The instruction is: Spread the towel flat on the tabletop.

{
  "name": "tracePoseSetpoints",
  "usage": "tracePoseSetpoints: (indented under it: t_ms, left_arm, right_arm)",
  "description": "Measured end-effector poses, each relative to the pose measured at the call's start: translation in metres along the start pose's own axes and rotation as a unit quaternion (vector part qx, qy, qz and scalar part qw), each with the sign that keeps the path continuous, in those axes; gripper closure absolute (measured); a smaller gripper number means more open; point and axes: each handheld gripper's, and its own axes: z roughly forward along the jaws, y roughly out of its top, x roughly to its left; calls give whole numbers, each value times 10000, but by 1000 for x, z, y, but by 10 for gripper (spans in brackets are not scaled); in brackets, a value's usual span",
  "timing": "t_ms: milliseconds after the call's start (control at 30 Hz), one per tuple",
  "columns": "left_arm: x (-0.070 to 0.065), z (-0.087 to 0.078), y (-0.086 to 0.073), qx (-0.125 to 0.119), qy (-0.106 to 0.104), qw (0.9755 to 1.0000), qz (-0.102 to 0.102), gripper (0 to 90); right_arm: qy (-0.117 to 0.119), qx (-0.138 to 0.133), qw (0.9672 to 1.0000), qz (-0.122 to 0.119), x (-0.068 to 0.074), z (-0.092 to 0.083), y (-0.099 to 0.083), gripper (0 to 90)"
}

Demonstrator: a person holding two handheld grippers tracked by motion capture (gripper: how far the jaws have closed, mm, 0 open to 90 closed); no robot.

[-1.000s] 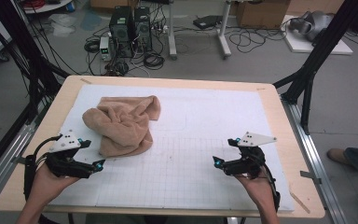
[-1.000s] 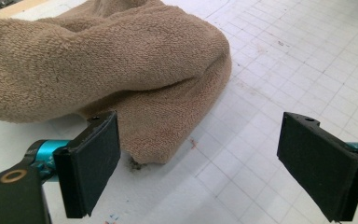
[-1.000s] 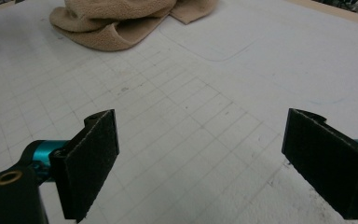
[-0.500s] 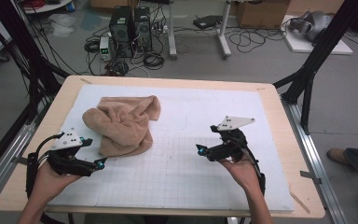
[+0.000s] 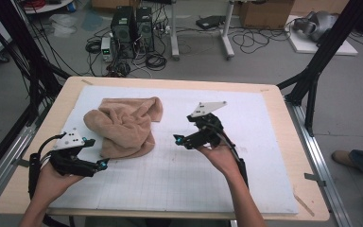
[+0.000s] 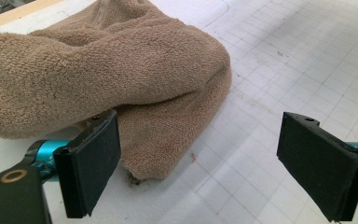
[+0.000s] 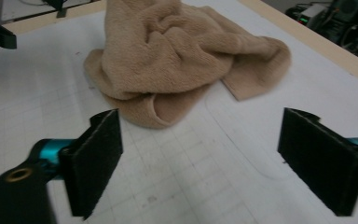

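A crumpled tan towel (image 5: 125, 125) lies on the left half of the white gridded mat (image 5: 264, 142). My left gripper (image 5: 98, 152) sits open at the towel's near-left edge. In the left gripper view the towel (image 6: 121, 70) bulges just beyond the gripper (image 6: 200, 140), its near fold against the left jaw, nothing gripped. My right gripper (image 5: 183, 128) hovers open over the mat's middle, right of the towel and pointing at it. In the right gripper view the towel (image 7: 177, 56) lies a short way ahead of the wide-open gripper (image 7: 204, 126).
The mat covers a wooden table (image 5: 283, 94) with a bare rim. Black frame legs (image 5: 312, 75) stand at the table's right and left. Computers and cables (image 5: 132, 33) sit on the floor beyond. A person's shoe (image 5: 342, 156) is at the far right.
My right gripper has moved from the near right of the mat leftward and forward toward the towel, still open. The left gripper has barely moved.
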Motion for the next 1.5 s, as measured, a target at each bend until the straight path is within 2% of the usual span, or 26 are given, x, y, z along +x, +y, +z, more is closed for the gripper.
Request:
tracePoseSetpoints:
  t_ms: [67, 233, 433, 633, 733, 933, 1000, 1033, 1067, 1167, 1300, 1433, 1500]
  left_arm:
    - [0, 0, 0, 14, 8, 10000, -13, 141]
    - [5, 2, -2, 30, 13, 10000, -64, 142]
    - [6, 5, -3, 29, 10, 9999, -101, 146]
    - [8, 5, -4, 35, 28, 9999, -115, 152]
    - [10, 6, -4, 35, 25, 9999, -134, 155]
    - [10, 8, -5, 71, 26, 9999, -128, 163]
    - [11, 9, -6, 75, 20, 9998, -166, 165]
    - [11, 9, -6, 75, 20, 9998, -166, 165]
    - [12, 9, -8, 73, 20, 9998, -167, 168]
    - [13, 10, -9, 81, 13, 9998, -175, 175]
    - [15, 9, -10, 104, 25, 9997, -207, 179]
    - [15, 8, -11, 90, 45, 9997, -212, 182]
    - [15, 7, -11, 99, 62, 9997, -197, 184]
  right_arm:
    - [79, -5, 10000, -32, 2, 13, 4, 173]
    - [305, 250, 9992, 1, 3, 46, 5, 232]
    - [521, 496, 9970, -278, 10, 81, 6, 361]
    - [675, 829, 9933, -438, 12, 107, 1, 500]
    - [759, 946, 9918, -396, 12, 115, -2, 547]
    - [863, 1085, 9895, -413, 15, 127, -7, 611]
    - [906, 1234, 9875, -388, 15, 133, -11, 678]
    - [906, 1234, 9875, -388, 15, 133, -11, 678]
    - [987, 1289, 9861, -354, 14, 137, -14, 762]
    - [1059, 1289, 9853, -377, 14, 138, -15, 861]
    - [1101, 1283, 9848, -388, 13, 133, -13, 873]
    - [1104, 1197, 9859, -389, 15, 120, -11, 875]
    - [1073, 1198, 9857, -508, 17, 114, -11, 875]
